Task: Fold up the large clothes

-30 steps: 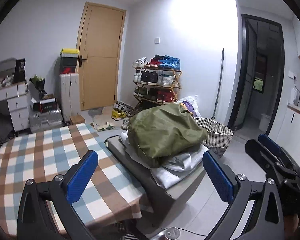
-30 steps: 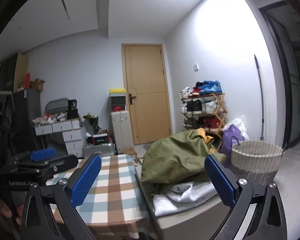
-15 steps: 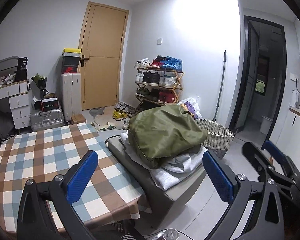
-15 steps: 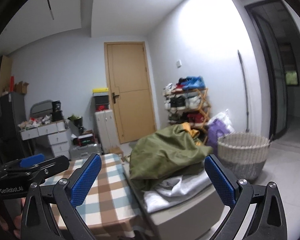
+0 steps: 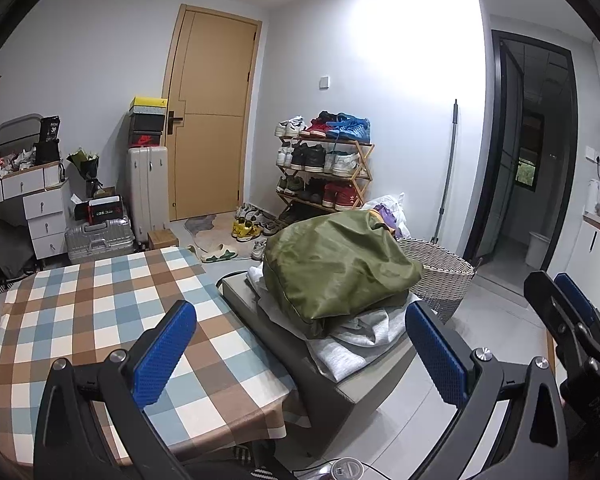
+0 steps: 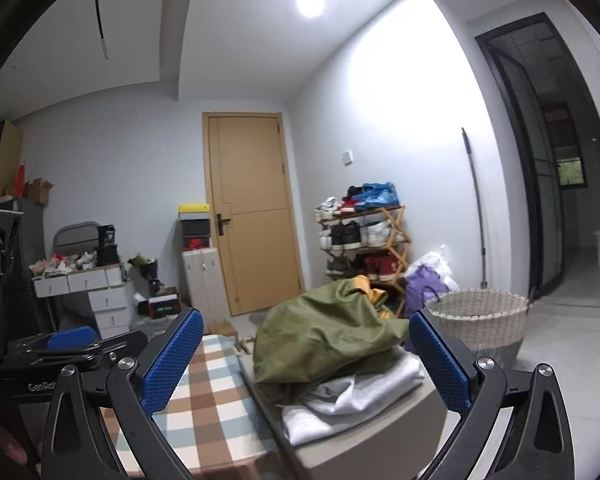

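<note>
An olive green garment [image 5: 340, 264] lies heaped on grey and white clothes [image 5: 360, 340] atop a low grey bench [image 5: 284, 344]. The same green garment [image 6: 324, 344] and grey clothes [image 6: 360, 392] show in the right wrist view. A table with a checked cloth [image 5: 100, 320] stands left of the bench. My left gripper [image 5: 300, 356] is open and empty, held back from the pile. My right gripper [image 6: 306, 360] is open and empty too, held short of the pile. The right gripper [image 5: 572, 328] shows at the left view's right edge; the left gripper [image 6: 72, 344] shows at the right view's left.
A woven laundry basket [image 5: 440, 272] stands on the floor right of the bench. A shoe rack [image 5: 324, 168], suitcases [image 5: 146, 192], a white drawer unit [image 5: 36, 208] and a wooden door [image 5: 212, 120] line the far wall. A dark doorway [image 5: 532, 152] opens at right.
Both cameras have shifted slightly: the left view drifted a little left and up, the right view tilted upward, showing more ceiling. Both grippers stay open and empty.
</note>
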`<state>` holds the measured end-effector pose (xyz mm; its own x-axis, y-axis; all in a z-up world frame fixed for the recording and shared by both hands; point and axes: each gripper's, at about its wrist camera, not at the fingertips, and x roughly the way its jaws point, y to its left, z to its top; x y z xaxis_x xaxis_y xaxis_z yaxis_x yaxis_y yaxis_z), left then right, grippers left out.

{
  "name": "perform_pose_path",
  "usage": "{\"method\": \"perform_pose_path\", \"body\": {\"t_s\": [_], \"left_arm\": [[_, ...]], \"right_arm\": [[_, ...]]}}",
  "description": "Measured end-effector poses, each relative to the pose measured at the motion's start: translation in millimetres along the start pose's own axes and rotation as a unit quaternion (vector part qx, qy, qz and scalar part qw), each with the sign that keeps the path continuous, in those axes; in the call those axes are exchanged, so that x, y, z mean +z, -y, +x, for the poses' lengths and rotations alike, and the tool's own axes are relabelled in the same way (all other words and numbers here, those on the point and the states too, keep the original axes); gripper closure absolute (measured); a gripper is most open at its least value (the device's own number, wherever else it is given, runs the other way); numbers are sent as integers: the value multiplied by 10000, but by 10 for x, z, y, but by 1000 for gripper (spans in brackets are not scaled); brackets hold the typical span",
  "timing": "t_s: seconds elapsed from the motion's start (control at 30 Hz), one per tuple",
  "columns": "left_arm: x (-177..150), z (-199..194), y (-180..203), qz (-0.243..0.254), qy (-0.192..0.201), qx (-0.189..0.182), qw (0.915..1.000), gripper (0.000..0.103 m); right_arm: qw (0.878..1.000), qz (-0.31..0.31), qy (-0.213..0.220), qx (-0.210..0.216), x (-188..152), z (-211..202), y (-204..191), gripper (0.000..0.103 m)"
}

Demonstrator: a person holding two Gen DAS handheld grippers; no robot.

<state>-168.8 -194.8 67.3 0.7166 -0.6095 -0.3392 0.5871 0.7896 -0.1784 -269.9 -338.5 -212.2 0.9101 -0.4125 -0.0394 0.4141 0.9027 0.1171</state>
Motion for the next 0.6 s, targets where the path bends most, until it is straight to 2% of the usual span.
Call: {"method": "perform_pose_path", "body": {"t_s": [0.2, 0.5, 0.6], "left_arm": [[11, -16, 21, 60, 16, -19, 10000, 1], [29, -57, 12, 36, 57, -59, 10000, 2], [36, -39, 3, 20, -5, -126, 9999, 2]], "right_arm": [[9998, -176, 22, 86, 23, -14, -80, 0], [9999, -105, -59, -36, 50, 15, -58, 0], [9999, -105, -57, 57, 48, 9, -56, 0]]}}
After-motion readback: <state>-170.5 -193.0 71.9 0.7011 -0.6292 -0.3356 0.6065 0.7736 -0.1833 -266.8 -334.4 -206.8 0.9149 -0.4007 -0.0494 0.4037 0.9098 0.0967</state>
